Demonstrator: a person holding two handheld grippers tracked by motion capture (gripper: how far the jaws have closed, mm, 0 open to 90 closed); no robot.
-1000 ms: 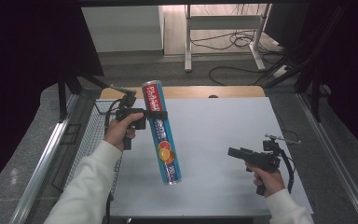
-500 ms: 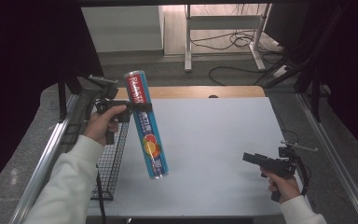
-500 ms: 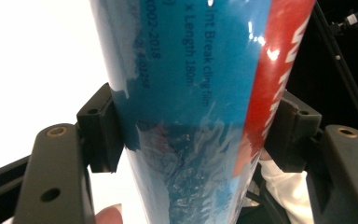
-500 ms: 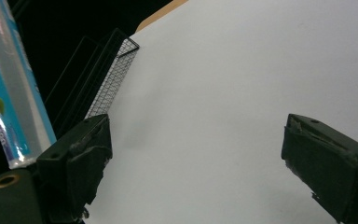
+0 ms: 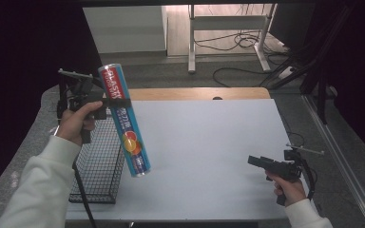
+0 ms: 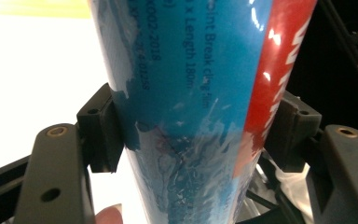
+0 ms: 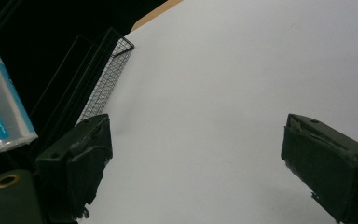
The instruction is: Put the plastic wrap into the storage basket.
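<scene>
Our left gripper [image 5: 108,102] clamped on blue-red wrap roll [image 5: 125,127], roll tilted, in air over wire basket [image 5: 100,161] at counter [image 5: 209,142] left edge. Our right gripper [image 5: 256,161] spread wide, nothing between, low over counter's near right.

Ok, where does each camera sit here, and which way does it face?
High view: above the person's side, facing forward and down on the table; sleeves, both hands, left gripper, right gripper.
Left gripper view: along its jaws, clamped on the cling film roll; a fingertip shows.
Right gripper view: across the table, jaws apart.
Shared: roll and wire basket.
</scene>
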